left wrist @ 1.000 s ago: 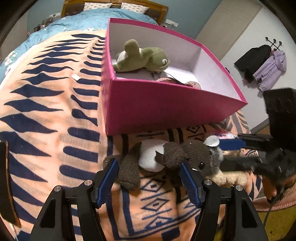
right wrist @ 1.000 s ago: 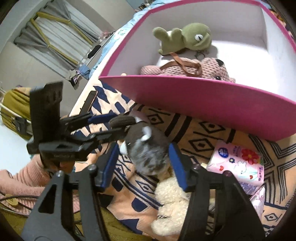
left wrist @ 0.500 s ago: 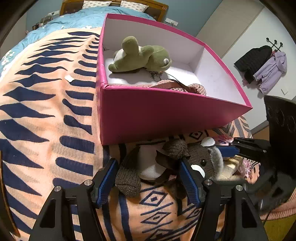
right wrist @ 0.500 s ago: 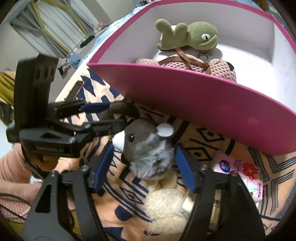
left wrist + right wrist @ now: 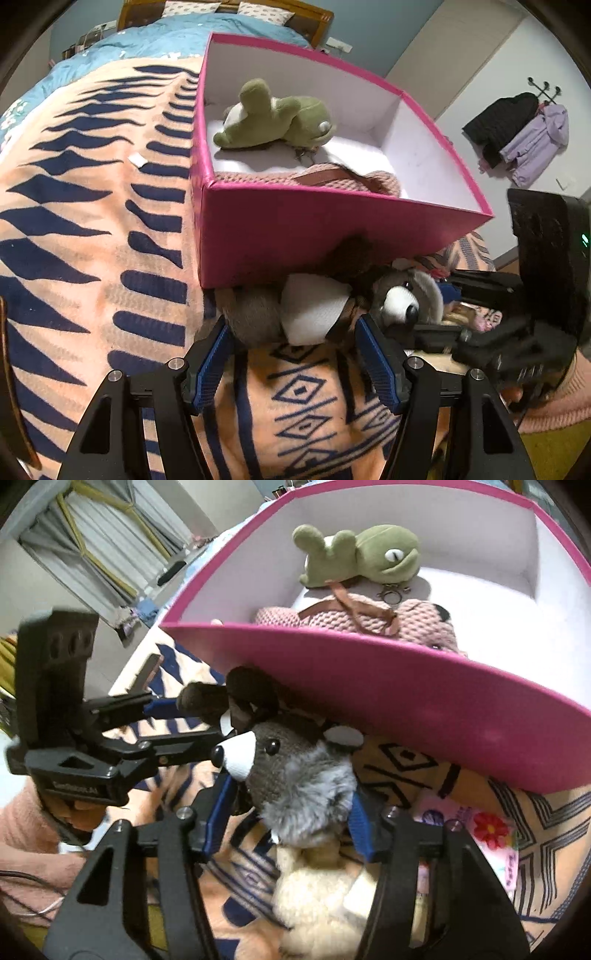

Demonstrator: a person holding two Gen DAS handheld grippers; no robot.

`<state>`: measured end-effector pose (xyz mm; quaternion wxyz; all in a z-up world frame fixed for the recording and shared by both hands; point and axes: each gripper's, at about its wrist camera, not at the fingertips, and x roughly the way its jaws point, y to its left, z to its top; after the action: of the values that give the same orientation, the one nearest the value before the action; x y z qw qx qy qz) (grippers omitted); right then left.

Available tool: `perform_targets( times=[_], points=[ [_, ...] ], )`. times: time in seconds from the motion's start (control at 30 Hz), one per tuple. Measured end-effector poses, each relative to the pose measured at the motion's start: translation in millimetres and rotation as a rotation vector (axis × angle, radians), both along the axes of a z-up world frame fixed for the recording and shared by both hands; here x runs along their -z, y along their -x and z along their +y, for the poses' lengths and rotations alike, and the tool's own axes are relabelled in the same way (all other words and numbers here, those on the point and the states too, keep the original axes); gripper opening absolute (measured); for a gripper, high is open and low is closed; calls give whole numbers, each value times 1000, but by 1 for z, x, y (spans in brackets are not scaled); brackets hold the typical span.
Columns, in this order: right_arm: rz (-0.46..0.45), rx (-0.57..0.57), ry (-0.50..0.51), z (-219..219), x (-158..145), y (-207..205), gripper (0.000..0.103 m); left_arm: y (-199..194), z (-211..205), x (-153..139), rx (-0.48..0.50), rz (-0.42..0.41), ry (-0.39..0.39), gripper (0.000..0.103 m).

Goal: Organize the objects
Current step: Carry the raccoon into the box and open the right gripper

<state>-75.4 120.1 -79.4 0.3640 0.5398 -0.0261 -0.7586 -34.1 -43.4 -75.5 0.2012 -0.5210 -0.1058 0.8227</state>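
A grey-brown plush koala (image 5: 314,310) with a white belly hangs against the front wall of the pink box (image 5: 295,236). My left gripper (image 5: 295,354) is shut on its body. My right gripper (image 5: 291,812) is shut on its grey head (image 5: 299,775). Both hold it just off the blanket. In the box lie a green plush frog (image 5: 273,118) and a pink knitted bag with a brown strap (image 5: 369,616).
A cream plush toy (image 5: 325,893) lies on the patterned blanket (image 5: 74,229) under the koala's head. A pink tissue pack (image 5: 480,834) lies to its right. Coats (image 5: 517,136) hang on the far wall.
Both grippers have lifted the koala off the blanket and moved it forward, up against the pink box's front wall. The box now looks nearer and its inside shows more.
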Motion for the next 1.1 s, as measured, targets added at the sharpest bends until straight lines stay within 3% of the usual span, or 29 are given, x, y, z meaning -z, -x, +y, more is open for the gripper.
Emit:
perform_targets(
  times=[0.17,0.4,0.6,0.83,1.1],
  points=[
    [-4,-3,64,17,-20,-2,57,-13,5,-16,69,24,-80,68],
    [42,-59,88,18,-53,-8,57,-22,26,-46,152,104,-88,64],
    [93,-69,125,29,-82,-7,57,-25,23,-76,155,179,-111,61],
    [147,-73,162,31,-108,12,57,-9,23,-104,141,259,-86,61],
    [153,-81,155,26,-111,48,57,26,24,-106,122,278,-25,61]
  ],
)
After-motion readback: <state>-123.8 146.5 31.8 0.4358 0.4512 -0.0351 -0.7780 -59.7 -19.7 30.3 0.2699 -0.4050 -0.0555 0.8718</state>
